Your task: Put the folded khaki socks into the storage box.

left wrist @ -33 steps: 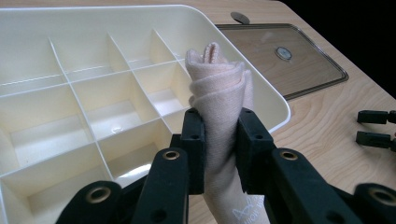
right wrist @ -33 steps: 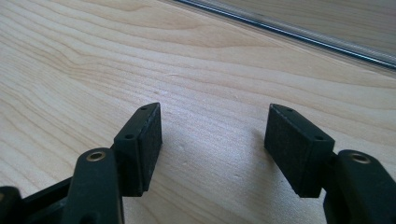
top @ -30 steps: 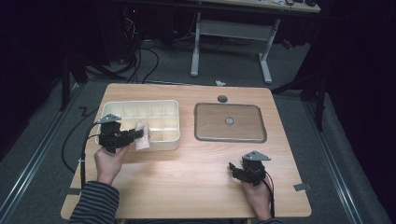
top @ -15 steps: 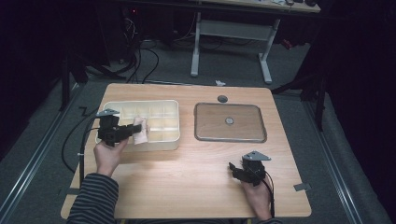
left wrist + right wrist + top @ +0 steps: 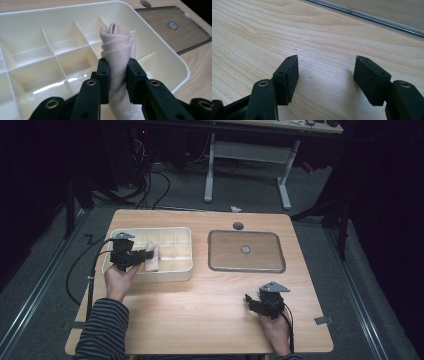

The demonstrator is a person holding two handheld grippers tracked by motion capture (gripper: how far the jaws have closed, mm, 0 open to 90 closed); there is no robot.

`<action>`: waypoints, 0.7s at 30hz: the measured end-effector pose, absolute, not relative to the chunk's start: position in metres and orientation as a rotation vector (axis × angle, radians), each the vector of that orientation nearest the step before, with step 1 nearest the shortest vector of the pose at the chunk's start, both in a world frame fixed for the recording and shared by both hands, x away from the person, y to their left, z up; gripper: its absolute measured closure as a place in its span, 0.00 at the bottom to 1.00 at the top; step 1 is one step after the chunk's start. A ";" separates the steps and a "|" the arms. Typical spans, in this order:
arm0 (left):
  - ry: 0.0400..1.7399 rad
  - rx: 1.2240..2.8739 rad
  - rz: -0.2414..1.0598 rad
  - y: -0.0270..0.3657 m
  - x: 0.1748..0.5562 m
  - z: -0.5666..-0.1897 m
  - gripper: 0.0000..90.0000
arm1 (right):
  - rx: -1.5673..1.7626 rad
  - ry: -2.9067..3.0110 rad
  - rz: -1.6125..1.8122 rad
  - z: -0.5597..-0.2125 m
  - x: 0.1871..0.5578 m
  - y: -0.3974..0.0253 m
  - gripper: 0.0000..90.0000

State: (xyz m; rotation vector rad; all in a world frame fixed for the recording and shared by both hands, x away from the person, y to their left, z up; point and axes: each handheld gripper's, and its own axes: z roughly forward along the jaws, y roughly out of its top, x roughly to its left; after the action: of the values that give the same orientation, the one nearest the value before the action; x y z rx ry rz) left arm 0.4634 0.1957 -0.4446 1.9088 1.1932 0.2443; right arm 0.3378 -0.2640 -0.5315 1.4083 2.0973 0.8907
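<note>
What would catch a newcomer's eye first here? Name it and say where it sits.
First, the rolled pinkish cloth clamped between the jaws of the left gripper, held over the cream divided tray on the table's left half. Next, the dark-rimmed clear lid lying flat to the tray's right. The right gripper sits near the front edge of the wooden table, jaws apart and holding nothing.

One divided tray [image 5: 172, 272], one rolled cloth [image 5: 117, 50], one lid [image 5: 246, 251], two hand-held grippers [image 5: 152, 254].
</note>
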 end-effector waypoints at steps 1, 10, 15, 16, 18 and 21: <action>1.197 1.913 0.251 0.196 0.464 -0.445 0.83 | 1.408 2.097 0.891 -0.531 0.338 -0.264 0.41; 1.199 1.932 0.239 0.199 0.465 -0.454 0.83 | 1.408 2.097 0.890 -0.531 0.338 -0.264 0.41; 1.205 1.988 0.278 0.197 0.465 -0.458 0.84 | 1.407 2.098 0.890 -0.531 0.338 -0.264 0.41; 1.205 2.002 0.288 0.196 0.465 -0.459 0.84 | 1.408 2.098 0.890 -0.531 0.338 -0.264 0.41; 1.203 2.024 0.296 0.195 0.465 -0.461 0.84 | 1.408 2.098 0.891 -0.531 0.338 -0.264 0.41; 1.201 2.041 0.296 0.195 0.466 -0.462 0.84 | 1.408 2.098 0.890 -0.531 0.338 -0.264 0.41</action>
State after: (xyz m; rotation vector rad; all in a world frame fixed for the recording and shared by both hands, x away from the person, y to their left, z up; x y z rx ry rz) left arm 0.4659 0.1945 -0.4620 2.0406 1.2013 0.2961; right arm 0.3378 -0.2640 -0.5315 1.4077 2.0976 0.8903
